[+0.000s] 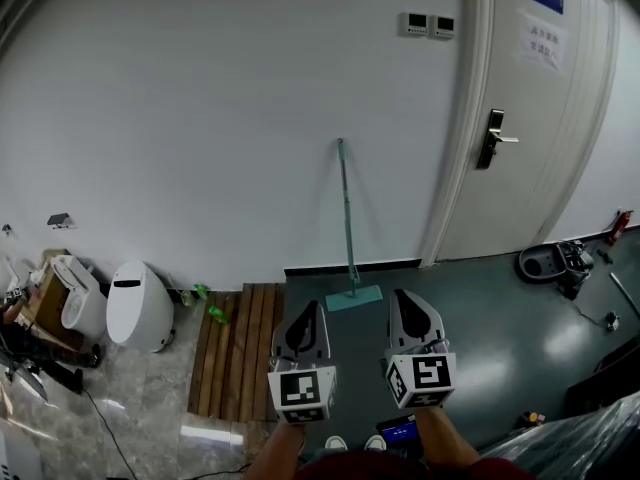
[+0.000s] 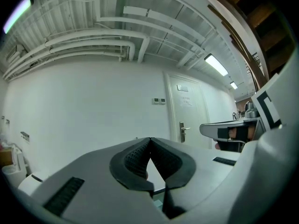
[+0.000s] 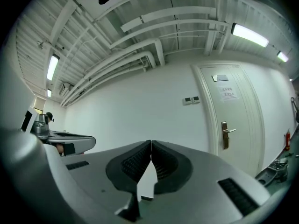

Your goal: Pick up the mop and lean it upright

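Mop leans upright on wall
Left gripper and right gripper: jaws closed, empty; both apart from mop

Teal mop, white wall, white door, dark green floor (glossy), brown wooden slats

The dark floor bore the mop, its head resting just ahead of the left hand-held gripper and the right hand-held gripper. A wooden slat mat lay left of them, with a green bottle and a white rounded container farther left.
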Demonstrator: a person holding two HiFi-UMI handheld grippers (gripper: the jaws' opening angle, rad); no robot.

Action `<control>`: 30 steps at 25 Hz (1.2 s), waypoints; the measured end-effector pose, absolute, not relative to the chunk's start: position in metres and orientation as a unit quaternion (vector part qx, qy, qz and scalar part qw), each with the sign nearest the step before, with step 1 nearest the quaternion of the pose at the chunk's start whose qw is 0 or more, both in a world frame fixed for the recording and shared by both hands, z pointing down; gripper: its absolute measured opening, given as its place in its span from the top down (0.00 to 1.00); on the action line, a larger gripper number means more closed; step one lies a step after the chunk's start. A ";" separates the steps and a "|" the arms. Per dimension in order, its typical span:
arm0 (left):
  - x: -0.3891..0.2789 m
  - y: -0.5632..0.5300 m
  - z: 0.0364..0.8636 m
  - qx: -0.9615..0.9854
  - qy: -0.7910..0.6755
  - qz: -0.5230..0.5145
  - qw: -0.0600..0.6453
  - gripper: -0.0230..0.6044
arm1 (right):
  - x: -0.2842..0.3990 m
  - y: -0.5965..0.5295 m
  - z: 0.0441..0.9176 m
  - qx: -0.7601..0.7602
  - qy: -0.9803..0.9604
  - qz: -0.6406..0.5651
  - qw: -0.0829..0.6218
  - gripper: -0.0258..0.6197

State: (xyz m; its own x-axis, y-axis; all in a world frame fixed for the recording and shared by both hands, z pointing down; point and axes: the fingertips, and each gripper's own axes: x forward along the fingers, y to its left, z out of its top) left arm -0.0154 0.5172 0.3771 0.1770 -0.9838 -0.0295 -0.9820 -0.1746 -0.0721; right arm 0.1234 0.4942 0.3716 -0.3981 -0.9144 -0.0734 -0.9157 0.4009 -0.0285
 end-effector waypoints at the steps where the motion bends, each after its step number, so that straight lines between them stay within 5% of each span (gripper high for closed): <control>1: -0.020 0.515 0.374 -0.767 0.640 -0.010 0.042 0.94 | 0.120 0.493 0.369 -0.551 0.833 0.012 0.041 0.93; 17: -0.068 0.460 0.385 -0.777 0.628 0.006 0.050 0.94 | 0.068 0.439 0.371 -0.541 0.838 0.022 0.071 0.93; 30: -0.033 0.320 0.381 -0.765 0.642 0.009 0.051 0.94 | 0.095 0.299 0.383 -0.532 0.845 0.019 0.052 0.93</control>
State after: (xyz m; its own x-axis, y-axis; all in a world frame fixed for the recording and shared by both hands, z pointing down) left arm -0.0334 0.3204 0.3808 0.1757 -0.9813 -0.0787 -0.9831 -0.1707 -0.0662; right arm 0.0952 0.2994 0.3834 -0.4286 -0.8971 -0.1076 -0.9010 0.4332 -0.0237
